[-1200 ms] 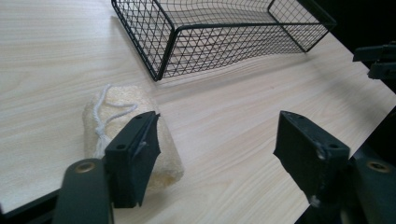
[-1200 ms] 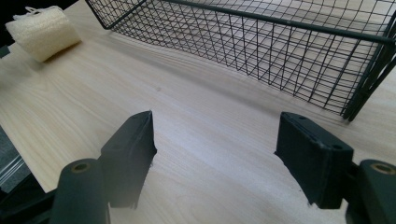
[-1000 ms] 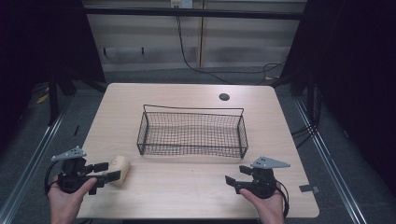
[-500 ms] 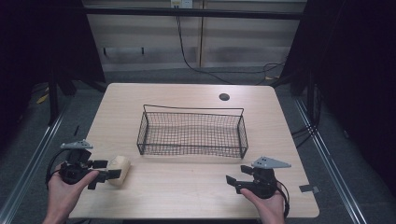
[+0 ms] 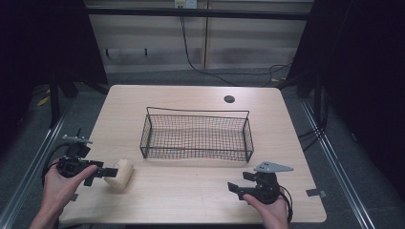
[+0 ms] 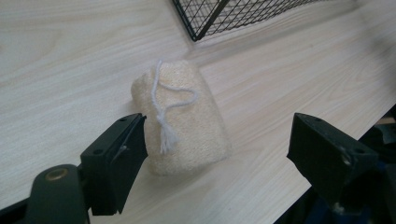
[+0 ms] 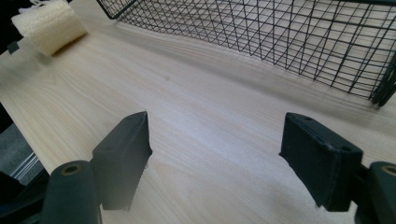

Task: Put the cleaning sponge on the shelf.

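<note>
A pale loofah sponge (image 5: 120, 173) with a white string loop lies on the wooden table (image 5: 191, 200), near its front left. My left gripper (image 5: 109, 172) is at the sponge's left end. Its jaws have just been opening and now stand wide. In the left gripper view the sponge (image 6: 182, 116) rests on the table just ahead of the left gripper (image 6: 219, 130), close to one jaw and well apart from the other. My right gripper (image 5: 235, 187) hovers open over bare wood at the front right, with nothing between the jaws of the right gripper (image 7: 215, 130).
A black wire basket (image 5: 196, 141) stands mid-table, beyond both grippers, with nothing inside it. Its corner (image 6: 210, 18) is just past the sponge. A round dark hole (image 5: 229, 99) is near the far edge. The table's front edge lies close under both hands.
The left jaws have opened off the sponge, which stays on the table. The left hand has drawn back to the left. The right gripper has not moved.
</note>
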`<state>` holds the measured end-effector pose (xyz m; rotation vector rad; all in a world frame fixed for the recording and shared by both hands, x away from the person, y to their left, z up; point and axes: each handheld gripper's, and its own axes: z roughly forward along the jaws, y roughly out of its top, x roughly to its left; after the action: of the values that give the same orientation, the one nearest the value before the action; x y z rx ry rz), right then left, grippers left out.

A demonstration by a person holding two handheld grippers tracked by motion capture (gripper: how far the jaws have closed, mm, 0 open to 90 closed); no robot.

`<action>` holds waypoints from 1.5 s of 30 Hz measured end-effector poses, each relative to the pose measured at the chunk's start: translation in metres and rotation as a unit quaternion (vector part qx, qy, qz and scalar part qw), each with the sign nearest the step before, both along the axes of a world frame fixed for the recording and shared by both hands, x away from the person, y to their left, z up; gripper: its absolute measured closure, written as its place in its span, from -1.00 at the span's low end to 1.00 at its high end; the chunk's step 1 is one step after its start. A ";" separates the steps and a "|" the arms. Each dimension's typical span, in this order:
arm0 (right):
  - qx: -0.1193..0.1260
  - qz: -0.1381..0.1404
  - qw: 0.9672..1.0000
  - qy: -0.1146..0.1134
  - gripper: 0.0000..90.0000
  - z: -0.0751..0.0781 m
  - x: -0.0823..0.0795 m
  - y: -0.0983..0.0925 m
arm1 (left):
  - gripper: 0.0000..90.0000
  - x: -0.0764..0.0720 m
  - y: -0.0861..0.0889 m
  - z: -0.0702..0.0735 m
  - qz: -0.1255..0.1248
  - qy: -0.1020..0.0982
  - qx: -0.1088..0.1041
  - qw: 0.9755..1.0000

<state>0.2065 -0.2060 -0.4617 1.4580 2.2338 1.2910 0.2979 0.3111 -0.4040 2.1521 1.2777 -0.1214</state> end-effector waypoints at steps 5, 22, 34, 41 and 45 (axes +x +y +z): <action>-0.001 0.003 1.000 -0.006 -0.47 0.000 0.001 0.000 | -0.60 0.006 -0.001 0.002 -0.003 0.024 0.017 1.000; -0.010 0.007 1.000 0.000 -0.47 0.000 0.001 0.002 | -0.59 0.038 -0.015 0.004 -0.029 0.078 0.067 0.994; -0.011 0.014 1.000 0.003 -0.46 -0.001 0.002 0.004 | -0.57 0.050 -0.027 -0.006 -0.030 0.116 0.105 0.987; -0.013 0.015 1.000 0.005 -0.45 -0.002 0.002 0.004 | -0.59 0.055 -0.033 -0.019 -0.040 0.137 0.125 0.982; -0.012 0.016 1.000 0.006 -0.45 -0.002 0.002 0.004 | -0.60 0.058 -0.037 -0.023 -0.037 0.145 0.135 0.980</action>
<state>0.2087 -0.2019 -0.4635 1.4320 2.2800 1.2646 0.3556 0.2739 -0.4274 2.4848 1.4459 -0.3176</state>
